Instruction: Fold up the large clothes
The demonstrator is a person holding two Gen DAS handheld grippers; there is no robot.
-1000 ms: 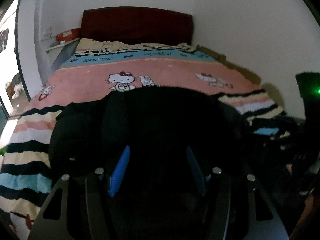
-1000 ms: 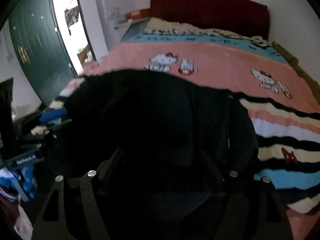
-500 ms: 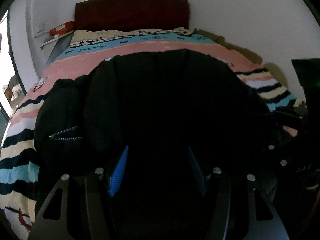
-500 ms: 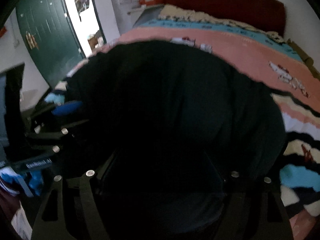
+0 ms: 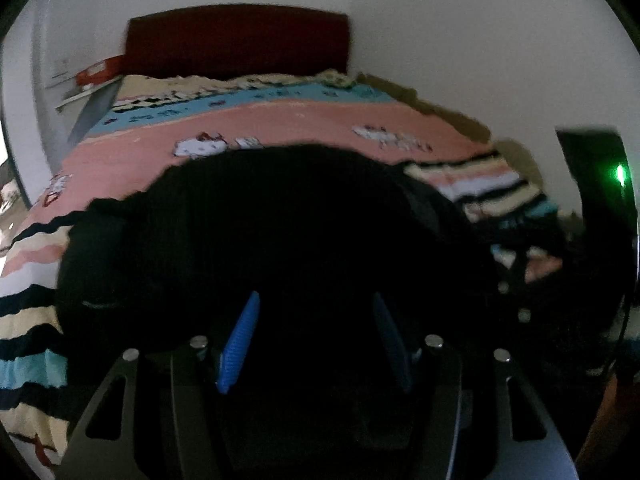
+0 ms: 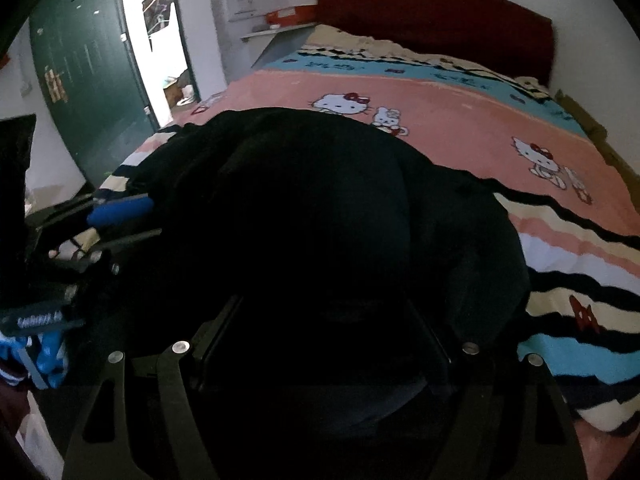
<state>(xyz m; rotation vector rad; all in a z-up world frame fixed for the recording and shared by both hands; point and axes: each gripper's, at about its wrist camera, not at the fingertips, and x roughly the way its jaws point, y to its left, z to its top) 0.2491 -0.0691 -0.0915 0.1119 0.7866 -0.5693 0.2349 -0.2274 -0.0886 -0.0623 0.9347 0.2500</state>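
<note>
Jacket (image 5: 280,232), black, heaped on striped blanket (image 6: 460,120), hiding most of it. Left gripper (image 5: 316,316) clamped on jacket; right gripper (image 6: 320,320) buried in cloth, grip unclear.

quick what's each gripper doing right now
left gripper: blue pads apart with the black garment bunched between them; grip cannot be told.
right gripper: too dark under the garment; cannot be told.
</note>
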